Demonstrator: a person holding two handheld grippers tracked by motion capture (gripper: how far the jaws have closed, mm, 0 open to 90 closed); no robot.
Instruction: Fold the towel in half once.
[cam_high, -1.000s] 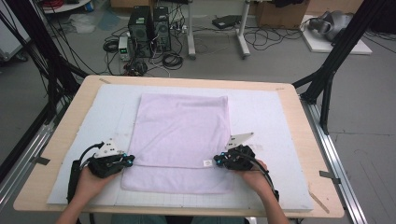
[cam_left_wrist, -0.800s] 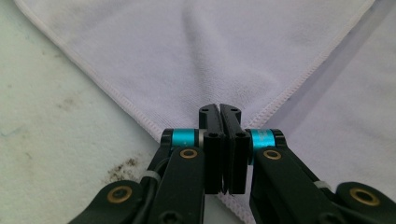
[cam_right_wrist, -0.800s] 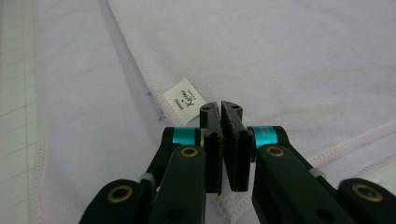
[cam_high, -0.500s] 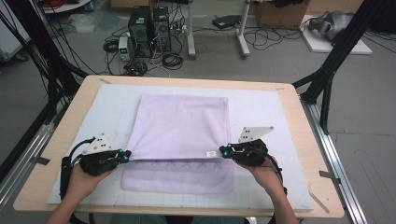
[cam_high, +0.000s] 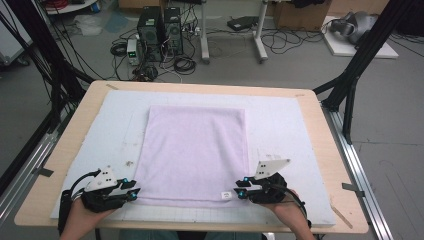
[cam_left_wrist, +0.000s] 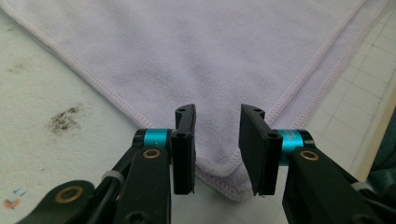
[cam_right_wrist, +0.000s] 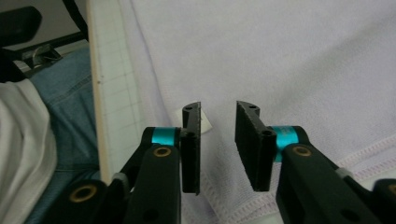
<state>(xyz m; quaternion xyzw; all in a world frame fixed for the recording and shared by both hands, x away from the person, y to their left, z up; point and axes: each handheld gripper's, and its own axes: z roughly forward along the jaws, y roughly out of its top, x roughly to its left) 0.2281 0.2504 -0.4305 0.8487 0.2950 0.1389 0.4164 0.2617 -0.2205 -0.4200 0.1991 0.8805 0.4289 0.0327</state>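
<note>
Both the left gripper (cam_high: 134, 189) and right gripper (cam_high: 239, 192) have just been opening, jaws apart and gripping nothing, over the near corners of the towel (cam_high: 195, 150), which extends away from them.

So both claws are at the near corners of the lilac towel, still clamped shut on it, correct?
Not clamped. The left claw and right claw have just been opening, and each gripper view shows a gap between the pads, with the towel lying flat on the mat beneath. They are at the near corners.
</note>
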